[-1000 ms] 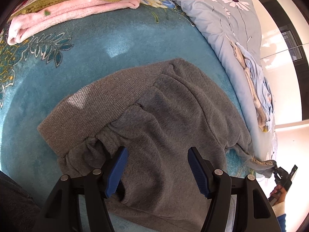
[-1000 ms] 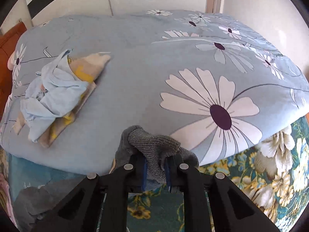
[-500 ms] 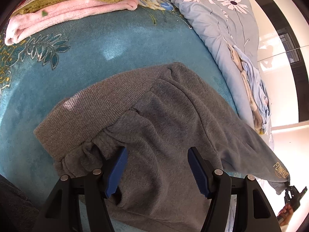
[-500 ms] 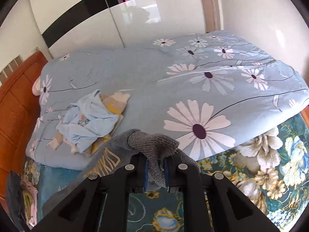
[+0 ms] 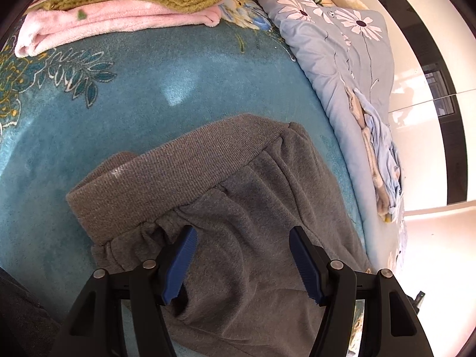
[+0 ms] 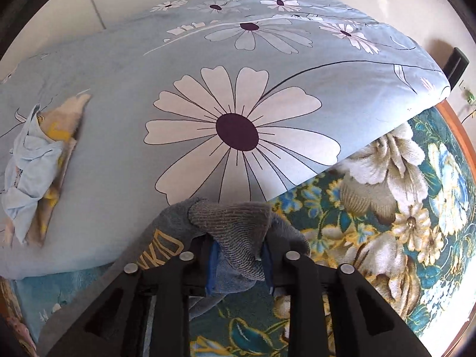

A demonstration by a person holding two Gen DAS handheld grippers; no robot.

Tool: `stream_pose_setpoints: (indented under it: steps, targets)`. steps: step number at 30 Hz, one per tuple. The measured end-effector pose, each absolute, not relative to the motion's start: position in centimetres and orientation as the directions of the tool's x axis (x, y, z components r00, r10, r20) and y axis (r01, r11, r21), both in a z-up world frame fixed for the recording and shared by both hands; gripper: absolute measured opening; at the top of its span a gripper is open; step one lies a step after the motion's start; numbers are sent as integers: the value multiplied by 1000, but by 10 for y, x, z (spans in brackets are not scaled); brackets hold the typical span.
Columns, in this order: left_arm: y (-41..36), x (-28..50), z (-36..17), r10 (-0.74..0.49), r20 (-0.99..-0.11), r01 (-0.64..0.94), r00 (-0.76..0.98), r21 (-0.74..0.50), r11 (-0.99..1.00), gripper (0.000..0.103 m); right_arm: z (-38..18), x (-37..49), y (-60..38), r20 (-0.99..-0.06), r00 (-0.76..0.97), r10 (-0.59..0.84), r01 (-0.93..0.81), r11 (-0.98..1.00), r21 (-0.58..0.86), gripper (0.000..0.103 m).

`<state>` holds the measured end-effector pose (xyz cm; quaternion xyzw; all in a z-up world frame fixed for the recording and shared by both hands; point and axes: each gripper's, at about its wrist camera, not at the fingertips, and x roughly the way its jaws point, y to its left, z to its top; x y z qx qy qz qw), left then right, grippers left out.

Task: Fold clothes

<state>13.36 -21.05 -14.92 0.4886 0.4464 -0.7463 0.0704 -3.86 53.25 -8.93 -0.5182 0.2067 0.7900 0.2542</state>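
Note:
Grey sweatpants lie on a teal floral blanket, the ribbed waistband toward the far left. My left gripper is open and hovers over the pants just below the waistband, holding nothing. My right gripper is shut on the ribbed cuff of a pant leg, lifted near the edge of the daisy duvet. Yellow lettering shows on the leg.
Folded green and pink blankets lie at the far edge. A blue daisy duvet runs along the right, with a crumpled light-blue garment on it. Flowered bedding lies to the right of my right gripper.
My right gripper has pulled the cuff lower and closer to the duvet edge, so the leg stretched out. My left gripper stayed open over the waistband, shifting slightly.

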Motion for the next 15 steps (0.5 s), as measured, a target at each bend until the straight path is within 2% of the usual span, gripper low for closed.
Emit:
stream_pose_setpoints:
  steps: [1, 4, 11, 15]
  targets:
    - [-211, 133, -149, 334, -789, 540, -516, -602, -589, 69, -85, -34, 534, -920, -350, 176, -613, -786, 82, 47]
    - [-213, 134, -146, 331, -780, 532, -531, -611, -586, 69, -73, -13, 539, -902, -395, 171, -620, -775, 125, 58]
    - [-229, 150, -133, 239, -778, 569, -580, -598, -564, 69, -75, 58, 551, -902, -373, 216, -729, -670, 141, 59]
    - [-243, 161, -134, 165, -817, 645, -552, -544, -537, 69, -82, 98, 545, -914, -346, 212, -736, -666, 124, 59]
